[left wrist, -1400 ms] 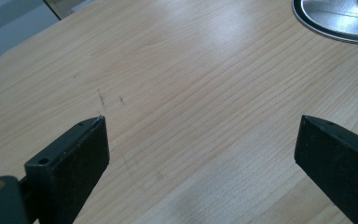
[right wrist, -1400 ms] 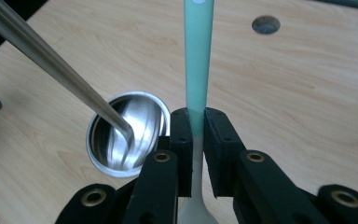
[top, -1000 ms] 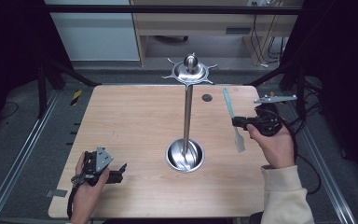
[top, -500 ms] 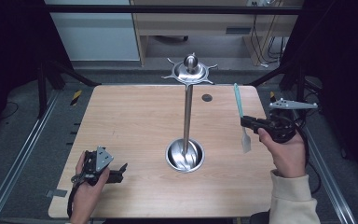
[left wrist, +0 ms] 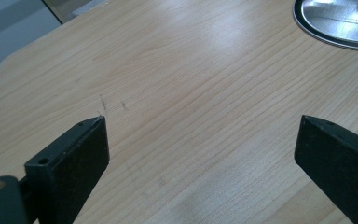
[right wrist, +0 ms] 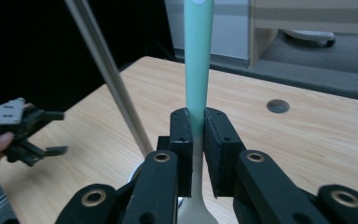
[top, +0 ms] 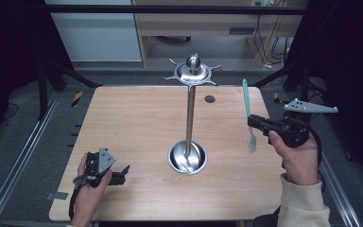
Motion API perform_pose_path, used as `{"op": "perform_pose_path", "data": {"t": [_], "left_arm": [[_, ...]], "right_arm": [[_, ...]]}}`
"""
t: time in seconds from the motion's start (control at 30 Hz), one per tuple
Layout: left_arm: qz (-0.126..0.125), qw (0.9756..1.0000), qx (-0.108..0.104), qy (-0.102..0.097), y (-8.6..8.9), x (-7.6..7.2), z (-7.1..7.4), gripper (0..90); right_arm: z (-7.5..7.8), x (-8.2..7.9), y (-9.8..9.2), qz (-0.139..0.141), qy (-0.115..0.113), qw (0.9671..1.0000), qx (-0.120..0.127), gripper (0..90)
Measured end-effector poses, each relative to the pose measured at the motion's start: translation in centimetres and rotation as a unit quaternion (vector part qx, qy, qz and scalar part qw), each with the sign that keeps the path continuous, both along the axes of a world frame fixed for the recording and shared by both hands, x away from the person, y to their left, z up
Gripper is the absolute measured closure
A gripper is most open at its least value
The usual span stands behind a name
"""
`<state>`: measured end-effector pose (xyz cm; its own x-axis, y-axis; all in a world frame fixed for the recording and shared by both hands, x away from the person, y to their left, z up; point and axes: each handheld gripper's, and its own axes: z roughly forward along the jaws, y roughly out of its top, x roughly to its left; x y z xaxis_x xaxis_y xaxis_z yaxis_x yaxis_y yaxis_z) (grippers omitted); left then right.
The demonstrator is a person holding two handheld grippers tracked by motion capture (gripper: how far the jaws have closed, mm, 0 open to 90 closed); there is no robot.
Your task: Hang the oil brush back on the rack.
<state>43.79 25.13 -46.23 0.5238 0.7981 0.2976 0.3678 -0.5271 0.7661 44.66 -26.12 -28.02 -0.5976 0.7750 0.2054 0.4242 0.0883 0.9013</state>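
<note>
No text, label, brand, number or sign can be read in any of the views. No print or marking is borne by the wooden table (top: 137, 123), the metal stand (top: 189, 109) or the teal-handled spatula (right wrist: 196, 70).

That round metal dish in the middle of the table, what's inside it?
The shiny round metal dish holds the foot of an upright steel pole topped by a spiked metal disc. Glare hides how the pole is fixed.
</note>
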Motion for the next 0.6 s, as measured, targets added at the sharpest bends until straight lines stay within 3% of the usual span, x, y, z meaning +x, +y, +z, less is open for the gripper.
{"op": "perform_pose_path", "data": {"t": [0.2,0.3,0.5,0.6], "left_arm": [[-0.002,1.0000,-0.003,0.000,0.0,0.2,0.0,2.6],[0.001,1.0000,-0.008,0.004,0.2,0.4,-0.2,2.6],[-0.001,1.0000,-0.008,0.004,0.3,0.5,-0.2,2.6],[-0.001,0.9999,-0.011,0.003,0.1,0.4,-0.2,2.6]], "right_arm": [[0.5,-0.5,0.5,0.016,-0.016,0.9997,0.011,82.3],[1.2,-1.1,0.5,0.021,-0.034,0.9990,0.018,82.3],[1.7,-1.5,1.5,0.033,-0.048,0.9982,0.013,82.3],[1.8,-1.8,2.0,0.052,-0.060,0.9967,0.020,82.3]]}}
